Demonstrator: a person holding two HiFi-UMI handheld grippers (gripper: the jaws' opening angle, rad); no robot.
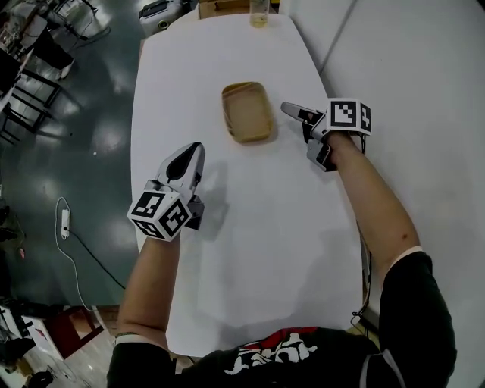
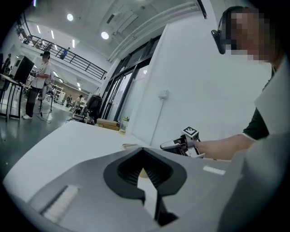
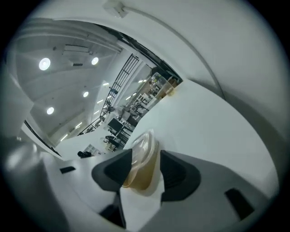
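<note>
A shallow tan container with a clear lid [image 1: 246, 112] lies on the white table [image 1: 250, 235] at mid-far. My right gripper [image 1: 292, 111] hovers just to its right, jaws open, pointing at it without touching. Through the right gripper's [image 3: 146, 154] gap, the container [image 3: 141, 165] shows close ahead in the right gripper view. My left gripper [image 1: 193, 151] floats over bare table, nearer and left of the container, shut on nothing. In the left gripper view its tips [image 2: 143, 152] meet; beyond them are the container's edge [image 2: 130, 146] and the right gripper [image 2: 170, 145].
A cup of yellow liquid [image 1: 259, 14] and a cardboard box [image 1: 223, 7] stand at the table's far end. A white wall [image 1: 424, 68] runs along the right side. The dark floor [image 1: 83, 136] lies left, with a power strip [image 1: 65, 221].
</note>
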